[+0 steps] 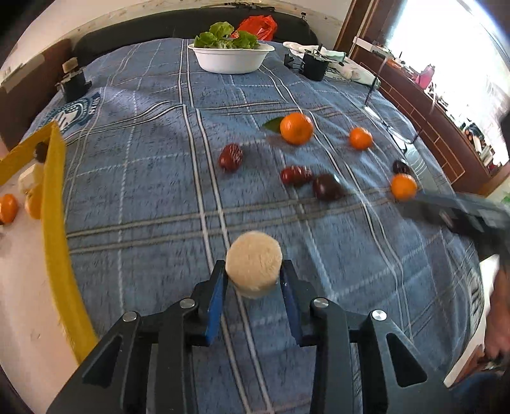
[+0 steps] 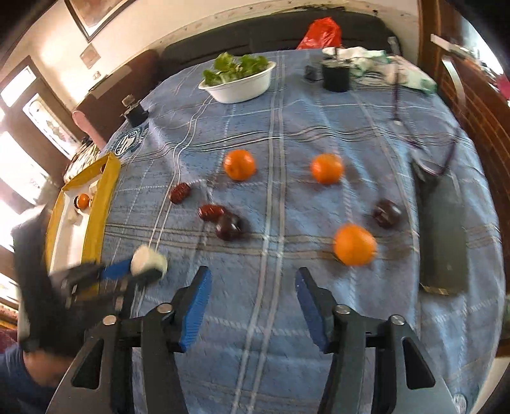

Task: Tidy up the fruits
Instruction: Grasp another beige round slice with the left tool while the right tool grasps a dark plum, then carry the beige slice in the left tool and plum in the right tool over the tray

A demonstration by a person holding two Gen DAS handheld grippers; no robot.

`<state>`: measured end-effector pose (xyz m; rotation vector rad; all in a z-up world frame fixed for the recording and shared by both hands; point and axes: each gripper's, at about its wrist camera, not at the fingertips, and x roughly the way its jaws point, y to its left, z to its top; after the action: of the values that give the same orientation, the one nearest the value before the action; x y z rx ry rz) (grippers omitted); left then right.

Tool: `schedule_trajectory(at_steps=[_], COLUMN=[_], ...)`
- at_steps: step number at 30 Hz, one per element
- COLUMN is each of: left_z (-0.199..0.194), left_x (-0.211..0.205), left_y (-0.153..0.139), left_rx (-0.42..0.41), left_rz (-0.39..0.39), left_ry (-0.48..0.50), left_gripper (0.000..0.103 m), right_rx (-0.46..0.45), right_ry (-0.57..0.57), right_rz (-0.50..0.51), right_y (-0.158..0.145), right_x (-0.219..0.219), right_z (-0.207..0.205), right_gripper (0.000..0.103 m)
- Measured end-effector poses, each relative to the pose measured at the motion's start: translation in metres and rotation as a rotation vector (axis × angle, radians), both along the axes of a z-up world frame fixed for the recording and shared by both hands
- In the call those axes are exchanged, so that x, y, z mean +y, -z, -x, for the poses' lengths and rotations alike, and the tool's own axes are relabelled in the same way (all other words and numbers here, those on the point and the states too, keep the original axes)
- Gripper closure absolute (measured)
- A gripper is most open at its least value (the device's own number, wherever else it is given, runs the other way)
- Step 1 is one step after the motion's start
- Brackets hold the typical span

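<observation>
Left tool (image 1: 253, 280): closed on a pale round slice (image 1: 254, 264), pads pressing its sides, above the cloth (image 1: 143, 191).
Right tool (image 2: 253, 305): jaws apart, nothing between them, over bare cloth.
Tray (image 1: 55, 197): yellow-rimmed, at the desk's left edge; two oranges (image 1: 8, 208) and a small dark fruit inside, plus something pale I can't make out.
Bowl (image 1: 231, 59): white, at the far end, full of green leaves (image 1: 226, 36).
Loose oranges: three on the cloth, the nearest (image 2: 354, 244) just ahead of the right tool.
Red fruits (image 1: 231, 157): two, mid-cloth.
Dark fruits (image 1: 326, 188): two, one touching a red one.
Red bag (image 1: 258, 27): behind the bowl.
</observation>
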<state>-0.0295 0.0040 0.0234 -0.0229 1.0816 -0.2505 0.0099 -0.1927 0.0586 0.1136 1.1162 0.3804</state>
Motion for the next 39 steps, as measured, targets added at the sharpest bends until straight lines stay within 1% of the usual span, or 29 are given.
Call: schedule_trajectory(at_steps=[2, 5, 6, 8, 9, 12, 14, 15, 16, 17, 21, 27, 29, 31, 33, 36, 38, 39], left_z=[0.007, 0.014, 0.015, 0.016, 0.015, 0.017, 0.017, 0.015, 0.014, 0.012, 0.005, -0.006, -0.007, -0.006, -0.005, -0.004, -0.003, -0.003], left_x=[0.0, 0.003, 0.004, 0.007, 0.007, 0.007, 0.007, 0.007, 0.007, 0.007, 0.004, -0.001, -0.001, -0.006, -0.009, -0.004, 0.002, 0.008], left_y=[0.001, 0.003, 0.003, 0.001, 0.001, -0.004, -0.006, -0.008, -0.008, -0.008, -0.003, 0.007, 0.008, 0.007, 0.006, 0.004, -0.001, -0.006], left_rx=[-0.003, -0.005, -0.006, -0.015, -0.018, -0.036, -0.049, -0.05, -0.052, -0.053, -0.039, -0.031, -0.032, -0.041, -0.047, -0.044, -0.049, -0.053], left_rz=[-0.012, -0.025, -0.021, -0.023, -0.023, -0.005, -0.003, 0.001, -0.002, -0.009, -0.015, -0.037, -0.024, -0.02, -0.043, -0.029, -0.007, 0.018], left_ry=[0.004, 0.005, 0.004, 0.0, 0.003, 0.013, 0.013, 0.012, 0.009, 0.006, 0.008, 0.004, 0.006, 0.032, 0.038, 0.022, 0.005, -0.013], left_gripper=[0.07, 0.07, 0.07, 0.07, 0.07, 0.07, 0.065, 0.059, 0.054, 0.053, 0.051, 0.052, 0.056, 0.068, 0.068, 0.068, 0.068, 0.068], right_rx=[0.013, 0.033, 0.036, 0.048, 0.051, 0.061, 0.071, 0.08, 0.087, 0.076, 0.076, 0.077, 0.079, 0.068, 0.056, 0.028, 0.031, 0.032], right_ry=[-0.018, -0.046, -0.05, -0.057, -0.059, -0.069, -0.066, -0.066, -0.068, -0.07, -0.078, -0.052, -0.046, -0.049, -0.054, -0.065, -0.063, -0.064], right_rz=[-0.01, 0.009, 0.011, 0.025, 0.027, 0.034, 0.052, 0.049, 0.053, 0.061, 0.044, -0.003, -0.016, -0.015, -0.021, -0.009, -0.012, -0.015], right_y=[0.005, 0.014, 0.016, 0.021, 0.022, 0.026, 0.031, 0.034, 0.037, 0.037, 0.038, 0.029, 0.026, 0.023, 0.018, 0.011, 0.01, 0.009], right_x=[0.01, 0.028, 0.031, 0.038, 0.04, 0.046, 0.047, 0.048, 0.048, 0.049, 0.046, 0.032, 0.029, 0.029, 0.03, 0.035, 0.035, 0.036], right_z=[-0.013, -0.031, -0.034, -0.043, -0.045, -0.052, -0.055, -0.056, -0.056, -0.056, -0.055, -0.04, -0.032, -0.024, -0.02, -0.016, -0.013, -0.011], right_gripper=[0.05, 0.052, 0.052, 0.059, 0.06, 0.062, 0.062, 0.063, 0.069, 0.072, 0.075, 0.075, 0.075, 0.075, 0.075, 0.075, 0.075, 0.075])
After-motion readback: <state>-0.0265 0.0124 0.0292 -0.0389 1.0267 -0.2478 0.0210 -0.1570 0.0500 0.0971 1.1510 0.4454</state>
